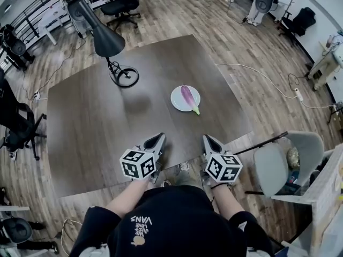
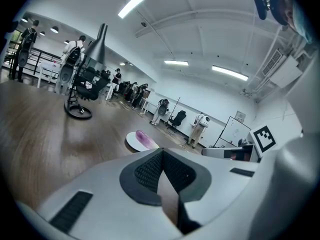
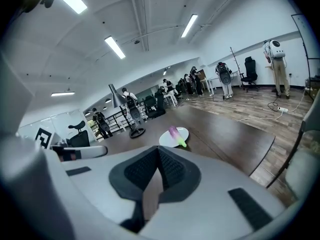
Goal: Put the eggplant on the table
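Eggplant (image 1: 187, 96) lying on white plate (image 1: 176, 101) on tabletop (image 1: 102, 127), long axis diagonal, green stem toward right claw (image 1: 208, 140), left claw (image 1: 159, 138) and right both clenched, empty

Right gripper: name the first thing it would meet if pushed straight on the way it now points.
Probably the dark brown wooden tabletop, as the shut right gripper tilts slightly downward; the white round plate holding the purple eggplant lies beyond along that line. Depth is unclear.
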